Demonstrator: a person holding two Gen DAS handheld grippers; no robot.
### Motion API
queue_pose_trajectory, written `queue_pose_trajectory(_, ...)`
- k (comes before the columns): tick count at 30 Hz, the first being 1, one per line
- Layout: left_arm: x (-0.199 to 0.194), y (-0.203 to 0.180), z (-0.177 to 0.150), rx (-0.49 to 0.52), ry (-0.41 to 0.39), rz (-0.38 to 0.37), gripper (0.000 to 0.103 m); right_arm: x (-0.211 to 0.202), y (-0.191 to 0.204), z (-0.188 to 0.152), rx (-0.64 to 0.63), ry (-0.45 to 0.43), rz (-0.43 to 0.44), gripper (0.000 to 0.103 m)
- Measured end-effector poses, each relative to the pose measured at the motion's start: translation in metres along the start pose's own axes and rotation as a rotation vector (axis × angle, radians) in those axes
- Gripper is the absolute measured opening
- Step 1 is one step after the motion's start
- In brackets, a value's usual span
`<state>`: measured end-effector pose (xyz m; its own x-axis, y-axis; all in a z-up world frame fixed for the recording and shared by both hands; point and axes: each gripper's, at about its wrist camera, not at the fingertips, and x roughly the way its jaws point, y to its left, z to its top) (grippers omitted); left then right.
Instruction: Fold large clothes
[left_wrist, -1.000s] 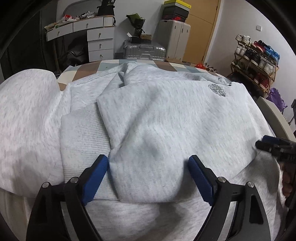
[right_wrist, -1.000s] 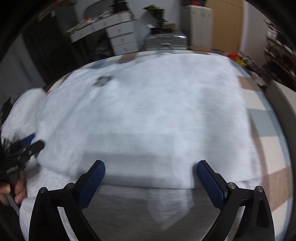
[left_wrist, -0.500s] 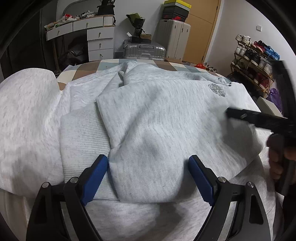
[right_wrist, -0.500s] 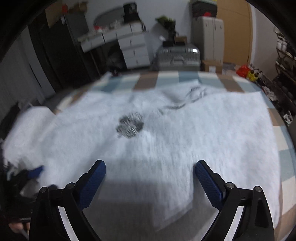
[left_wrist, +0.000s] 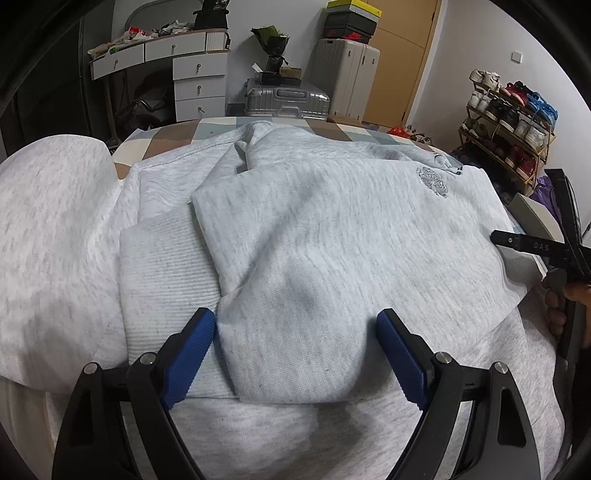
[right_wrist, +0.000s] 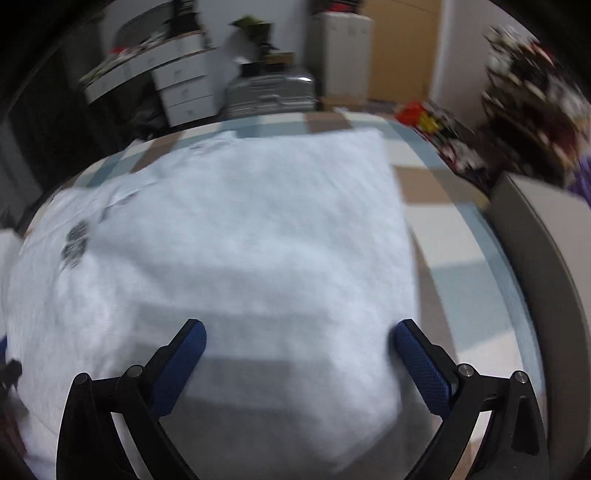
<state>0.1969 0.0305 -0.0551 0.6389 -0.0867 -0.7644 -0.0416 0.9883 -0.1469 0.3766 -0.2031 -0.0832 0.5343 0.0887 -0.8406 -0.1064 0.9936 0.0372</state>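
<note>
While one grey sweatshirt lies folded, two hand-held grippers — left, right — gape wide, empty.

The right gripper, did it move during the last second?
Yes. In the left wrist view the right gripper now sits higher and further along the sweatshirt, nearer the shoe rack, than before.

Soft, even indoor light, fairly dim, with no glare. The left wrist view is sharp; faint shadows lie on the grey garment ahead of the fingers. The right wrist view is motion-blurred throughout, worst at 2 o'clock. Both bend strongly, with black corners.
</note>
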Motion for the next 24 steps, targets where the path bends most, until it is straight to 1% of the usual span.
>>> queue_pose_trajectory(2,0.0,0.0,0.0,0.0,0.0,0.0,0.086,-0.004,-0.003,-0.002,0.035,0.028,0.011,0.102)
queue_pose_trajectory(4,0.0,-0.001,0.0,0.001,0.001,0.001,0.086,-0.015,0.003,-0.006,0.048,0.021,0.008,0.102)
queue_pose_trajectory(6,0.0,0.0,0.0,0.001,0.001,0.002,0.086,-0.027,0.019,-0.012,0.002,-0.013,0.033,0.102)
queue_pose_trajectory(9,0.0,-0.001,0.0,0.002,0.001,0.003,0.086,-0.045,0.037,-0.028,-0.089,-0.087,0.043,0.102)
queue_pose_trajectory(10,0.0,-0.001,0.0,0.001,0.001,0.003,0.086,-0.045,0.038,-0.033,-0.104,-0.082,0.047,0.103)
queue_pose_trajectory(11,0.0,-0.001,0.0,0.001,0.001,0.002,0.086,-0.044,0.037,-0.039,-0.114,-0.066,0.038,0.103)
queue_pose_trajectory(12,0.0,-0.001,0.0,0.001,0.001,0.002,0.086,-0.042,0.029,-0.045,-0.106,-0.049,-0.015,0.102)
queue_pose_trajectory(14,0.0,-0.001,0.0,0.002,0.002,0.003,0.086,-0.038,0.013,-0.048,-0.058,-0.029,-0.074,0.102)
queue_pose_trajectory(15,0.0,-0.001,0.0,0.002,0.002,0.004,0.086,-0.042,0.005,-0.049,-0.016,-0.038,-0.079,0.102)
queue_pose_trajectory(17,0.0,-0.001,0.0,0.001,0.002,0.003,0.086,-0.058,-0.003,-0.047,0.052,-0.092,-0.057,0.102)
queue_pose_trajectory(19,0.0,-0.001,-0.001,0.002,0.003,0.005,0.086,-0.077,0.004,-0.045,0.045,-0.15,0.004,0.102)
queue_pose_trajectory(20,0.0,-0.002,-0.001,0.003,0.003,0.007,0.086,-0.081,0.01,-0.043,0.026,-0.161,0.037,0.103)
queue_pose_trajectory(21,0.0,-0.001,-0.001,0.004,0.003,0.007,0.086,-0.084,0.021,-0.044,-0.006,-0.164,0.092,0.103)
queue_pose_trajectory(22,0.0,-0.001,-0.001,0.003,0.003,0.008,0.086,-0.081,0.029,-0.042,-0.027,-0.157,0.128,0.103)
queue_pose_trajectory(24,0.001,-0.001,-0.001,0.006,0.003,0.013,0.086,-0.065,0.05,-0.042,-0.077,-0.119,0.172,0.103)
